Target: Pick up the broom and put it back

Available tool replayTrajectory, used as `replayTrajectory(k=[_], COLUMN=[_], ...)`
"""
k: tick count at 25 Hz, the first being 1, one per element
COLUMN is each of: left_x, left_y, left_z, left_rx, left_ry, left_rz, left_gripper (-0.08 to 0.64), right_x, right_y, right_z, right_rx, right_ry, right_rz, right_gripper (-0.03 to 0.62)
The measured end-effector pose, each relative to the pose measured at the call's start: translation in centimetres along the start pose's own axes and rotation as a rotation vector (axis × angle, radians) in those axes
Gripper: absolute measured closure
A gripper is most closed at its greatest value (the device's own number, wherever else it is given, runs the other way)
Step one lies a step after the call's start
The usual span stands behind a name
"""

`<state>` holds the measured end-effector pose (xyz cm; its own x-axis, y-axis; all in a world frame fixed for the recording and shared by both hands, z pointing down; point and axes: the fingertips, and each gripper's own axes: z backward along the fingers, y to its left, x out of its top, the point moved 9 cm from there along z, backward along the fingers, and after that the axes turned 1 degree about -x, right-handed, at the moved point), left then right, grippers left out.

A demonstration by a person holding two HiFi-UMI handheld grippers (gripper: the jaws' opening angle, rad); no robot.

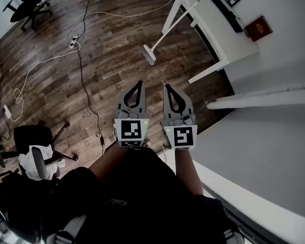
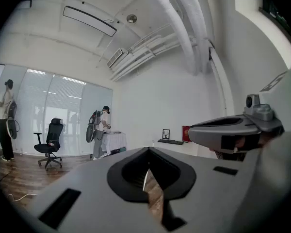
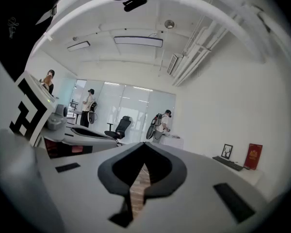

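Both grippers are empty and pressed together: the left gripper (image 1: 138, 85) and right gripper (image 1: 169, 88) hang side by side at mid-frame. The broom (image 1: 166, 34) is well apart, toward the upper middle, its head on the floor (image 1: 51, 29) and its handle apparently leaning on the white bench (image 1: 234, 39). Closed jaws would only knock it over, and the black cable (image 1: 84, 80) could trip the person. No container is visible.
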<state>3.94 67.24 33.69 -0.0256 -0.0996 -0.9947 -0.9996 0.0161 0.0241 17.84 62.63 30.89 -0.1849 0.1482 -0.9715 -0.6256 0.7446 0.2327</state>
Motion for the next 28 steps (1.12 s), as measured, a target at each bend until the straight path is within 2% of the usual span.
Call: replayTrajectory(k=[3, 9, 13, 16, 22, 26, 28], left_x=[-0.1, 0.1, 0.4, -0.7, -1.9, -2.5, -1.7], left_y=[1.8, 5.4, 8.3, 9.9, 9.8, 9.7, 9.7], left_z=[-0.6, -1.6, -2.4, -3.3, -7.1, -12.7, -16.4], left_rx=[-0.019, -0.048, -0.061, -0.061, -0.097, -0.115, -0.125], left_ry=[-0.017, 0.015, -0.012, 0.021, 0.071, 0.117, 0.108], left_rz=[-0.004, -0.006, -0.007, 0.02, 0.013, -0.009, -0.05], left_gripper=[0.558, 0.558, 0.558, 0.558, 0.558, 0.558, 0.558], right_x=[-0.2, 1.5, 1.1, 0.1, -1.7, -3.2, -3.8], right_y=[0.8, 3.3, 4.7, 5.1, 1.9, -1.7, -4.1], right_z=[-1.9, -4.8, -7.5, -8.8, -11.5, -15.5, -18.3], right_rx=[-0.007, -0.019, -0.034, -0.031, -0.041, -0.033, -0.019], right_ry=[0.005, -0.082, -0.071, -0.051, -0.031, -0.047, -0.067], right_rz=[0.025, 0.003, -0.017, -0.019, -0.045, -0.072, -0.077], right_gripper=[0.571, 0.571, 0.569, 0.569, 0.569, 0.569, 0.569])
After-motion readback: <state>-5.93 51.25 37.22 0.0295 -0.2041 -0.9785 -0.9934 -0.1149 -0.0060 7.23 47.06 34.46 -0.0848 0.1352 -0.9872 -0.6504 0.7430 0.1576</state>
